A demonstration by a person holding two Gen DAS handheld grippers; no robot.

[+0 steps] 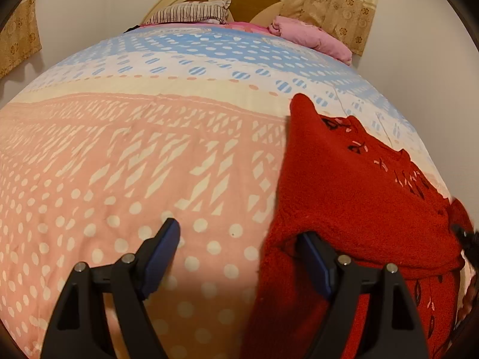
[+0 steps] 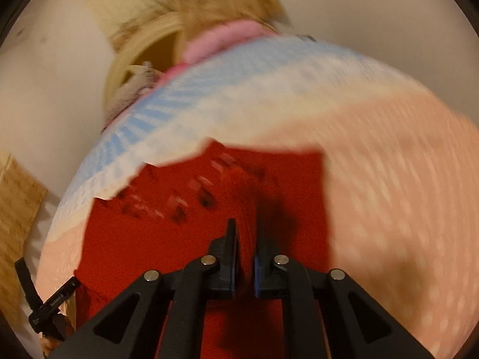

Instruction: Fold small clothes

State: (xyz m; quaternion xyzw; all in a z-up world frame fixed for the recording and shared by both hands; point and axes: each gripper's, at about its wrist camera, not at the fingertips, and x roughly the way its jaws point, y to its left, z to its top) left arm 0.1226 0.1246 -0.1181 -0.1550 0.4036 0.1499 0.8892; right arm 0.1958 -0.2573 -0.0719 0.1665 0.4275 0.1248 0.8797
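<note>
A red sweater (image 1: 353,185) with small black and pink motifs is lying on the bedspread (image 1: 149,149), which is showing pink with cream dots nearest the sweater, blue and white beyond. A plain pink blanket (image 1: 311,37) is sitting past that.

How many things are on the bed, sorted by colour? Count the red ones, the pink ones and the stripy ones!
Red: 1, the red sweater
Pink: 1, the pink folded blanket by the headboard
Striped: 1, the striped pillow
Total: 3 things on the patterned bedspread
</note>
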